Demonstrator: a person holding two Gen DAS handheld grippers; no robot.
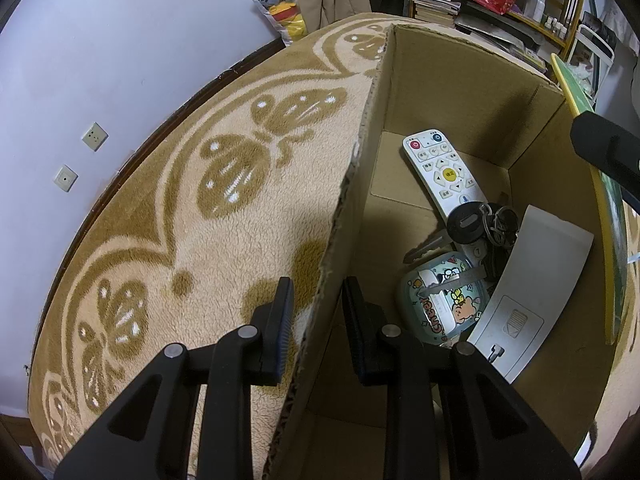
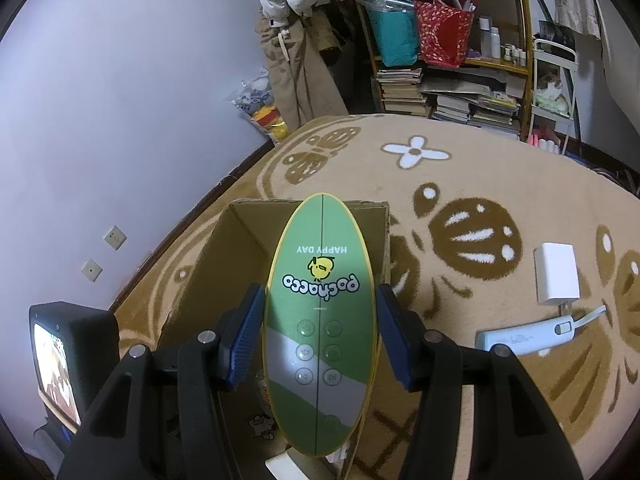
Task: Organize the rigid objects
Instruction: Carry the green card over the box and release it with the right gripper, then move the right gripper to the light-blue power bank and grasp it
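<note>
The left gripper [image 1: 316, 320] pinched the near wall of the cardboard box [image 1: 460, 80], steadying it on the blanket [image 1: 160, 208]. The right gripper [image 2: 320, 340] clamped the green oval device [image 2: 320, 300] above the opening. Lowering it flat beside the remote [image 1: 440, 172] and keys [image 1: 480, 224] would likely avoid jamming.

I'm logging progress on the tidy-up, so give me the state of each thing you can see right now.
left gripper: shut on the cardboard box wall.
right gripper: shut on the green remote.
cardboard box: open-topped, partly filled.
green remote: held above the box.
white remote: lying in the box.
keys: in the box.
</note>
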